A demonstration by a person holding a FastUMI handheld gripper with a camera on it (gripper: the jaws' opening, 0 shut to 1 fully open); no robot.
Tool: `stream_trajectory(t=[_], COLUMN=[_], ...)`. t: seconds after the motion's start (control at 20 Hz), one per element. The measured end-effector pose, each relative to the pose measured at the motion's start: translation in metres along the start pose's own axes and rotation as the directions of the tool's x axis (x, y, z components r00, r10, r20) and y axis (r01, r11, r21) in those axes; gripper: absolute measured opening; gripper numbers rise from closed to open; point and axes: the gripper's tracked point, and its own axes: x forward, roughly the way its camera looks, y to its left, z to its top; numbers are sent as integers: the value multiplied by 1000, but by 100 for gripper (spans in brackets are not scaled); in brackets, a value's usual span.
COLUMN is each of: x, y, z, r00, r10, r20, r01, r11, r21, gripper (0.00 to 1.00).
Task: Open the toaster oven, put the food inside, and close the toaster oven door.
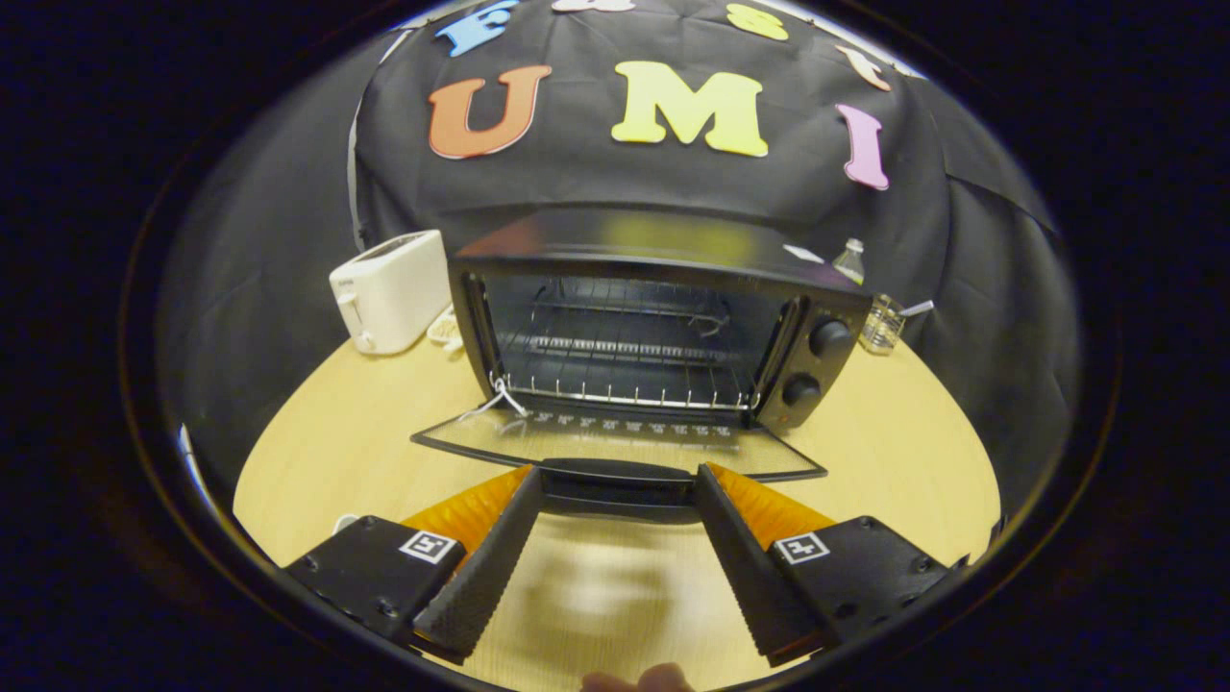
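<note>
Dim booth light falls from above, glaring on the glossy black toaster oven [653, 317] roof. A soft blurred shadow lies on the pale wooden table [894, 452] at six o'clock. Fisheye bending curves everything outward.

Black toaster oven [653, 317] with silver rack [625, 384], white toaster [389, 288], pale wood-grain table [894, 452].

Oven [653, 317] mouth open at 12 o'clock; dropped door [615, 444] and handle [620, 483] bar way ahead of gripper [620, 500], fingers spread. Toaster [389, 291] at 10, jar [881, 324] at 2; bare table [317, 452] either side.
</note>
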Motion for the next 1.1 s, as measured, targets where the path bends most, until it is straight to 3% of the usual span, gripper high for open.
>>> stream_trajectory(t=[0.15, 0.4, 0.7, 0.9, 1.1], x=[2, -7, -57, -97, -130], y=[-2, 5, 3, 16, 49], z=[-20, -14, 9, 19, 10], r00=[998, 999, 999, 993, 973], r10=[7, 14, 42, 116, 229], r20=[-59, -36, 17, 26, -28], r01=[-6, -15, -41, -113, -230], r11=[1000, 1000, 998, 990, 973], r21=[13, -14, -39, -81, -33], gripper=[100, 100, 100, 100, 100])
